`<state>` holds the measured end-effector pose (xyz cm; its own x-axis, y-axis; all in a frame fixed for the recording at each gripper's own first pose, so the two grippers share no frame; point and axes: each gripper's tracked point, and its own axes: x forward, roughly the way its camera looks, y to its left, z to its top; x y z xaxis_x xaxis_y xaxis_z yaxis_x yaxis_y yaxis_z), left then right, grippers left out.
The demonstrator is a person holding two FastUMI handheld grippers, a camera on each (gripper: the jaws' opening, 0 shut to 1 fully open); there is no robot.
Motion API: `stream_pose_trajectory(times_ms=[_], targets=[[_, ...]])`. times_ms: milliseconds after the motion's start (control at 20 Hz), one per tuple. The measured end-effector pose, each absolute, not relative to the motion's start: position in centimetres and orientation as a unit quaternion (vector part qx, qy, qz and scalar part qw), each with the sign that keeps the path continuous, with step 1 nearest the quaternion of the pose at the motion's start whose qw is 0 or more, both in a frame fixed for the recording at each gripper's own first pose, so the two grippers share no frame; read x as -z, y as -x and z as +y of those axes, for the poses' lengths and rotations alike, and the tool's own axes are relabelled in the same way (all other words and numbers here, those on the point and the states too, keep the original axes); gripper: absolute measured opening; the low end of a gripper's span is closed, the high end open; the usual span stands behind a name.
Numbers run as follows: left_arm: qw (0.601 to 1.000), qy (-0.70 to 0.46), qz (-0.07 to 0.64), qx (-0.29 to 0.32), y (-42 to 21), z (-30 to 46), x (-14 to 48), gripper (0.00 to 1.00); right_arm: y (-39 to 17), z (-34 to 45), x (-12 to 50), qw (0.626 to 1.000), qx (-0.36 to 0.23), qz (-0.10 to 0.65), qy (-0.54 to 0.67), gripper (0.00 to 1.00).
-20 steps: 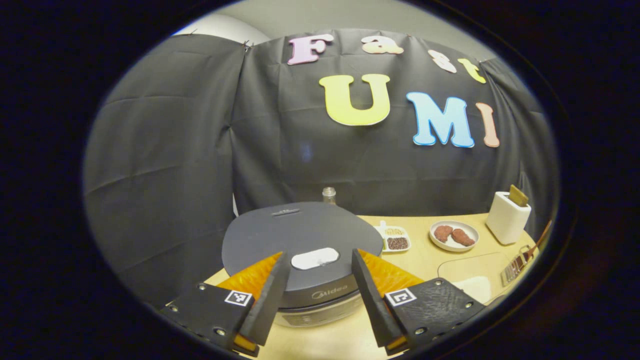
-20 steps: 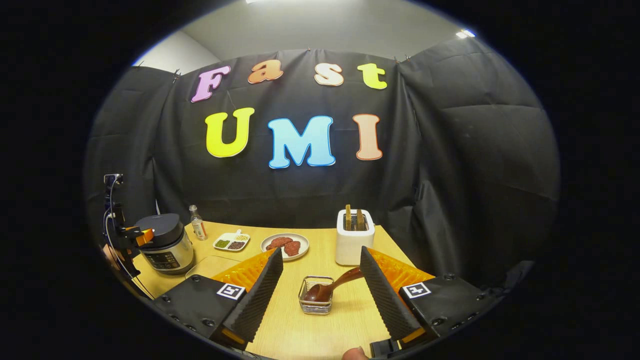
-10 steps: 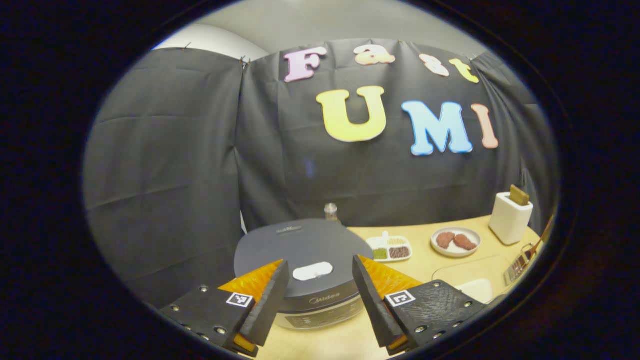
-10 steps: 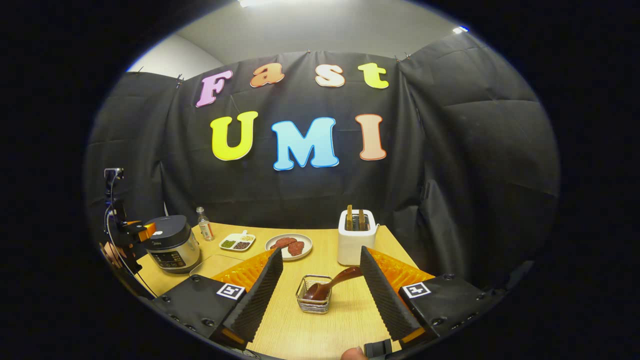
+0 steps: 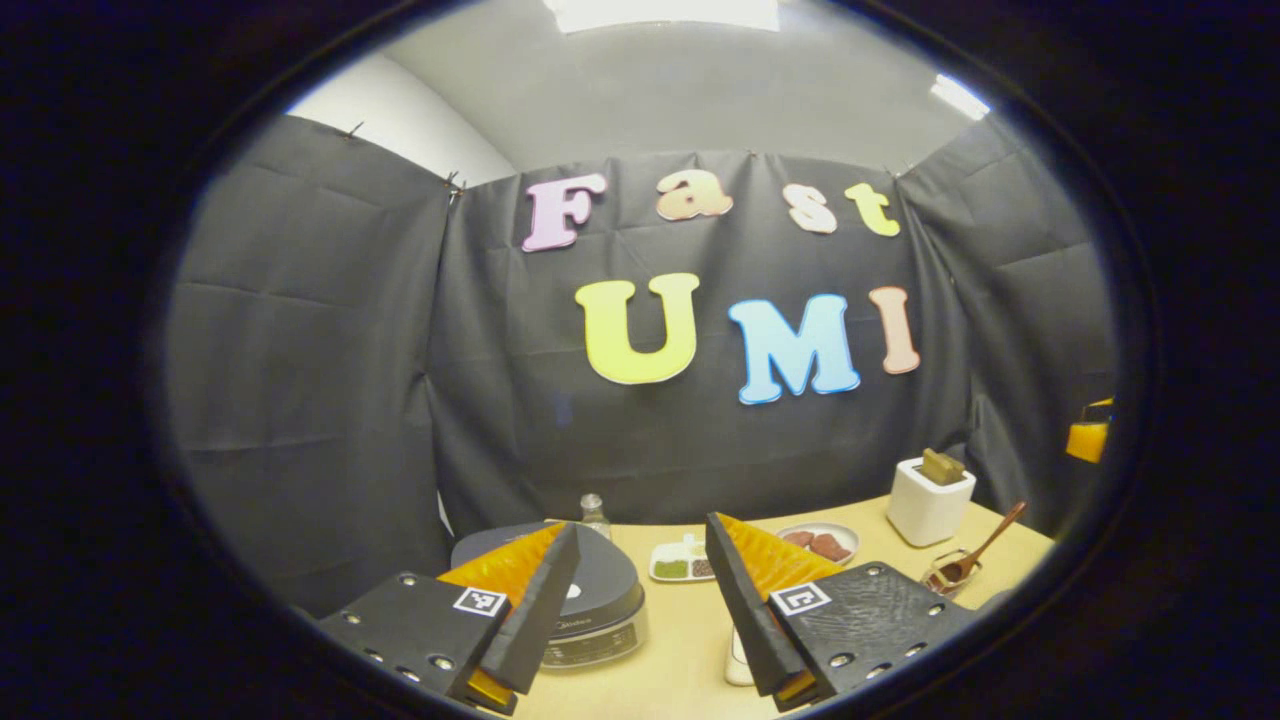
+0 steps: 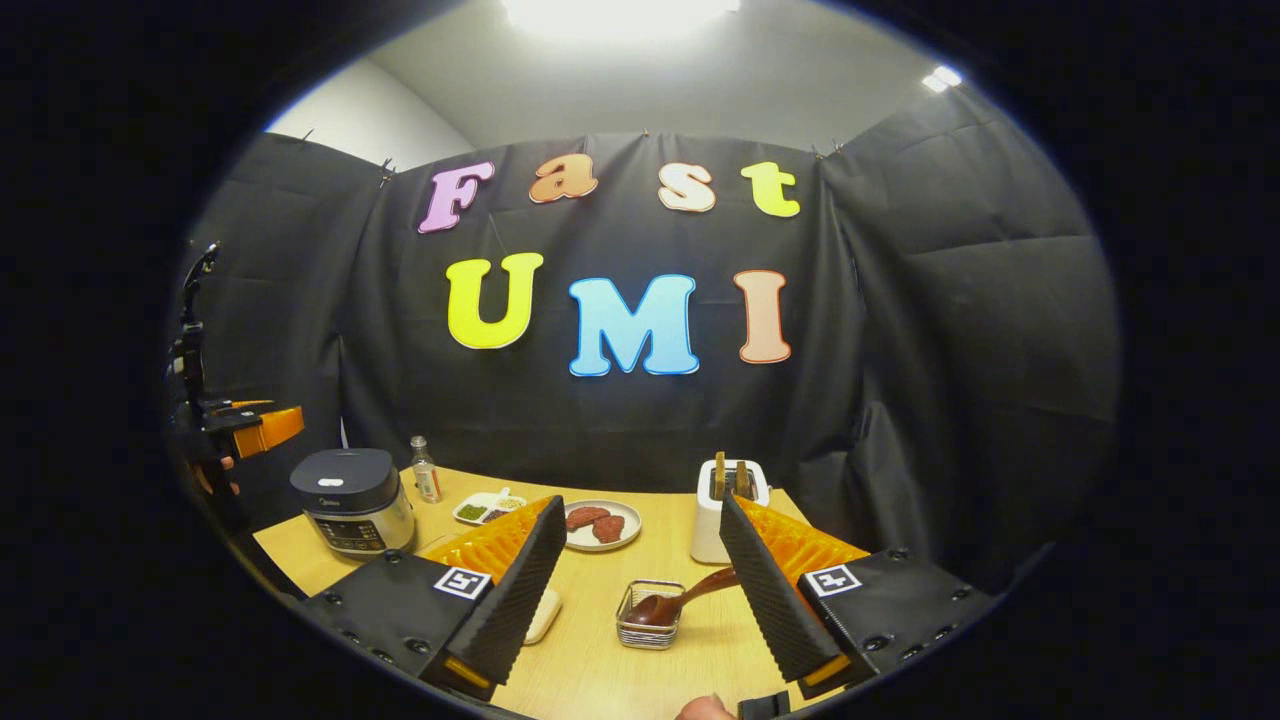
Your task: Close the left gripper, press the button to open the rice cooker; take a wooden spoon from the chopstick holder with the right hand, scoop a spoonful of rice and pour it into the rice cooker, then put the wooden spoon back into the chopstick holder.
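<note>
In the left gripper view my left gripper (image 5: 642, 523) is open and empty, held high above the table's near left. The grey rice cooker (image 5: 600, 598) stands below it with its lid down, partly behind the left finger (image 5: 530, 610). My right gripper (image 6: 641, 500) is also open and empty. The wire chopstick holder (image 6: 648, 628) stands just beyond and between its fingers. A dark wooden spoon (image 6: 690, 598) leans in it, handle toward the right finger. The right gripper view has the cooker (image 6: 352, 498) at far left, with the left gripper (image 6: 250, 425) above it. A white dish (image 6: 545, 615) lies near.
On the wooden table (image 6: 600, 670) stand a white toaster (image 6: 725, 500), a plate of meat (image 6: 600, 522), a divided tray of beans (image 6: 485, 507) and a small bottle (image 6: 425, 468). Black cloth walls close the back and both sides.
Both grippers have risen and drawn back from the table. My left gripper has lifted well away from the cooker's lid, which stays down. The spoon has not moved.
</note>
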<state>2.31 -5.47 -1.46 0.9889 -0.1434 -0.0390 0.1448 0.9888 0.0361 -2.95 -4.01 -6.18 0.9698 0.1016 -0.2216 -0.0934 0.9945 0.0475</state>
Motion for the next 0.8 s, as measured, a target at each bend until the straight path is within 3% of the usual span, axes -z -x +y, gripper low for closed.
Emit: stream_pose_trajectory(times_ms=[250,350,450,500,550,700,800], targets=[[0.996,-0.032,-0.022,0.083,1.4,-4.3,-2.1,0.8,5.4,-2.5,4.7,0.996,-0.042,0.083,-0.006,0.99],[0.995,-0.042,-0.033,0.085,2.4,-3.6,-2.9,0.8,6.1,-1.7,4.2,0.996,-0.043,0.076,-0.012,0.94],[0.994,-0.041,-0.038,0.089,3.1,-3.3,-3.4,0.8,6.6,-1.3,3.8,0.997,-0.041,0.069,-0.013,0.98],[0.995,-0.038,-0.035,0.091,3.5,-3.1,-3.2,0.8,7.0,-1.0,3.6,0.997,-0.042,0.068,-0.014,0.94],[0.995,-0.035,-0.034,0.091,3.8,-2.8,-3.1,0.8,7.1,-0.6,3.4,0.997,-0.041,0.065,-0.016,0.98],[0.995,-0.033,-0.035,0.092,4.4,-2.3,-3.4,0.8,7.9,-0.1,2.9,0.997,-0.04,0.063,-0.018,0.98],[0.994,-0.035,-0.043,0.092,4.6,-1.9,-4.0,0.8,8.1,0.2,2.8,0.997,-0.039,0.062,-0.017,0.94]])
